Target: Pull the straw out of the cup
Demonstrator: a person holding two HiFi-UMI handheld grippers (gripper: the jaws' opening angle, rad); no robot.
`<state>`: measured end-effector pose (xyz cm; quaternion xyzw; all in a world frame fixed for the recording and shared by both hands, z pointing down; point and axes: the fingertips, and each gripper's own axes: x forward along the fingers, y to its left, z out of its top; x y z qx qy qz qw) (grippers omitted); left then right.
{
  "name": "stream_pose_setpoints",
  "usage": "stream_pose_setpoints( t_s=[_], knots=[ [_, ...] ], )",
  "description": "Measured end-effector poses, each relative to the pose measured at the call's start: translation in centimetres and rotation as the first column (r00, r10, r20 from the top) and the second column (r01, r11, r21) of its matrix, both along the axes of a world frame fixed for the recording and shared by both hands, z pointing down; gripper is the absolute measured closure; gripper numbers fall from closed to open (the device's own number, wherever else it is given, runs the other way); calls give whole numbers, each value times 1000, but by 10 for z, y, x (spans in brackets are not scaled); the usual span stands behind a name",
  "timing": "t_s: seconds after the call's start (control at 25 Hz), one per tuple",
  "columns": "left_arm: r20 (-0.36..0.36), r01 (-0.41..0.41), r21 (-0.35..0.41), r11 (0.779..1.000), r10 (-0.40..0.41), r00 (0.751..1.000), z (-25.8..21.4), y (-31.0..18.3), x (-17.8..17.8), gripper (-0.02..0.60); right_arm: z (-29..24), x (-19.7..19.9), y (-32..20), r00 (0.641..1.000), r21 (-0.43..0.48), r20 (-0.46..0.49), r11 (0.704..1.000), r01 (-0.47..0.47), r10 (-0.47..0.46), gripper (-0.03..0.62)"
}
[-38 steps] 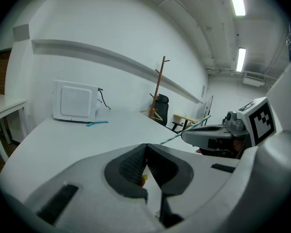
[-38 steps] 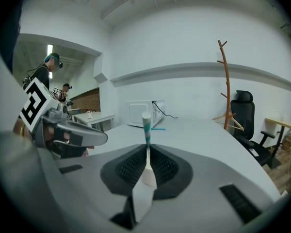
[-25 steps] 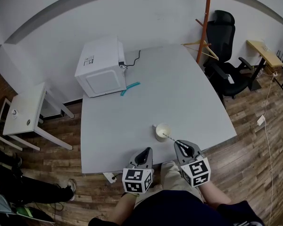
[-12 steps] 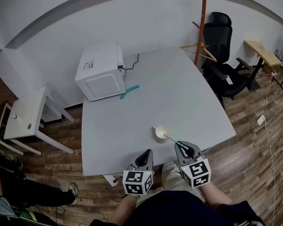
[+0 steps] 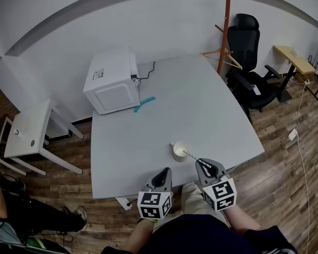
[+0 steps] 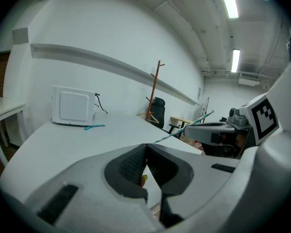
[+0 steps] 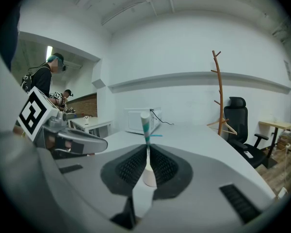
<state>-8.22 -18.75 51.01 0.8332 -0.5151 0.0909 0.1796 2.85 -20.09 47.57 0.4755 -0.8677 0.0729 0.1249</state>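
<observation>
A small cream cup point(image 5: 180, 151) stands near the front edge of the grey table point(image 5: 201, 105). A striped teal-and-white straw point(image 5: 192, 156) slants from the cup's mouth back to my right gripper point(image 5: 203, 164), which is shut on it. In the right gripper view the straw point(image 7: 145, 126) rises between the closed jaws, with the cup point(image 7: 149, 177) just beyond them. My left gripper point(image 5: 162, 174) is shut and empty at the table edge, left of the cup. From the left gripper view the straw point(image 6: 183, 129) crosses in front of the right gripper point(image 6: 214, 130).
A white microwave point(image 5: 112, 81) sits at the table's far left corner with a teal item point(image 5: 144, 101) beside it. A wooden coat stand point(image 5: 222, 25) and black office chair point(image 5: 249, 41) stand to the right. A small white side table point(image 5: 29, 128) is on the left.
The head view has shifted slightly. Both grippers keep their places and the straw still slants from the cup to the right gripper.
</observation>
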Motion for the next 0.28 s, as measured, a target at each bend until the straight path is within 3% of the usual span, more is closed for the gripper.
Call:
stream_pose_setpoints(
  t_s=[0.28],
  knots=[
    [-3, -4, 1, 1000, 4, 1000, 0, -2, 2, 563, 0, 1, -3, 1000, 2, -2, 1000, 1, -1, 554]
  ],
)
